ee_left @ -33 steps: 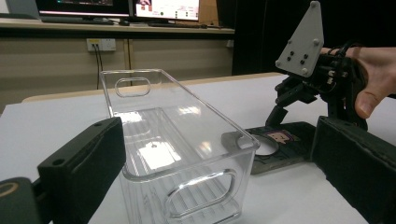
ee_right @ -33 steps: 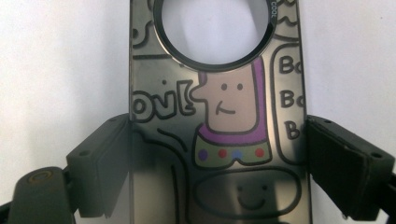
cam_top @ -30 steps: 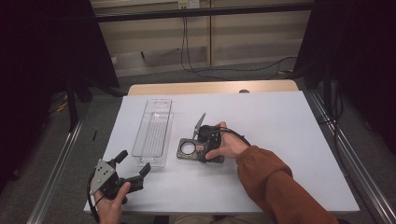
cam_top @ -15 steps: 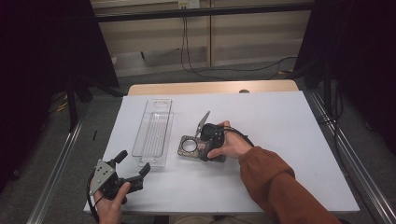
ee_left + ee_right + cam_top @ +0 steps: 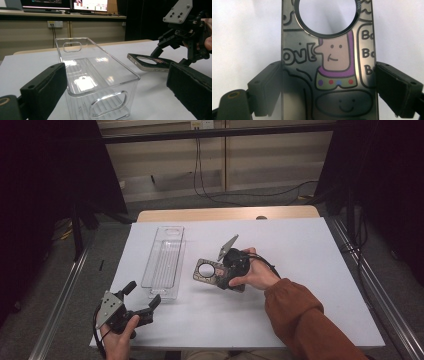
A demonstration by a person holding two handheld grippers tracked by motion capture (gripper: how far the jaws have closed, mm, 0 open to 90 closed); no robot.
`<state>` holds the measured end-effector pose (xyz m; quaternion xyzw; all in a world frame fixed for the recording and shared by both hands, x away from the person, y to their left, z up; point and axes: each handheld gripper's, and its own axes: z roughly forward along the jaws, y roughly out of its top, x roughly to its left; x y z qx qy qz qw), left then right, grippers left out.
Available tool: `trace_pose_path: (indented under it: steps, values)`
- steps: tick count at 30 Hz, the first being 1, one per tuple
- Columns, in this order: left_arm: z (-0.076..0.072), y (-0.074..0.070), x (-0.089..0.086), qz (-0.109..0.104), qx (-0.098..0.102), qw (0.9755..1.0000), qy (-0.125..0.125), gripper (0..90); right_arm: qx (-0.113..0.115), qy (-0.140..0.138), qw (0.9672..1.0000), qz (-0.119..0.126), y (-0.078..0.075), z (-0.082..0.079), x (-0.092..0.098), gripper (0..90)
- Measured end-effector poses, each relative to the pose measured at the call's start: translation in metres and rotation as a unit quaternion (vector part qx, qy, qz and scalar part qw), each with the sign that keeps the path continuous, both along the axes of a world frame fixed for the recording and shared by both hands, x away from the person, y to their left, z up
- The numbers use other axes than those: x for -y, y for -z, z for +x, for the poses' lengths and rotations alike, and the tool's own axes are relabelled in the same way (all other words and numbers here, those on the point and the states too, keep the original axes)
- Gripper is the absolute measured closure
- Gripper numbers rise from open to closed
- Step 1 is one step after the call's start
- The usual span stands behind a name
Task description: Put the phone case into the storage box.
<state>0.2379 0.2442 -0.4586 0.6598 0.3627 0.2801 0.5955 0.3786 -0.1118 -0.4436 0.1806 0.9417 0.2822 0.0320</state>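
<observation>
Dark phone case (image 5: 329,75) sits clamped between right gripper (image 5: 328,87) jaws.

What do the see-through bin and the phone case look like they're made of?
The bin looks like clear, glossy hard plastic: the table shows through it and its walls glint. The phone case seems smooth plastic, possibly rubbery, with a translucent grey sheen and printed cartoons.

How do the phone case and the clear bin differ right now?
The phone case is dark, flat and cartoon-printed, its sides clamped by the right gripper; the clear bin is transparent, deep and long, standing untouched. The left gripper is open near the bin.
</observation>
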Motion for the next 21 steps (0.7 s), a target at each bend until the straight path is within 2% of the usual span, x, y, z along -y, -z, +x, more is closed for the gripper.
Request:
trace_pose_path:
  steps: [9,12,21]
  values:
    - [-0.001,0.0,0.0,0.002,0.0,1.0,-0.001,3.3,0.009,0.014,0.9987,0.049,0.001,-0.005,0.016,12.3]
    - [-0.001,0.0,0.0,0.002,0.0,1.0,0.0,3.3,-0.002,0.023,0.9972,0.071,0.002,-0.006,0.023,12.3]
    - [-0.001,0.0,0.0,0.003,0.0,1.0,-0.001,3.2,0.019,0.04,0.992,0.118,0.002,-0.012,0.038,12.3]
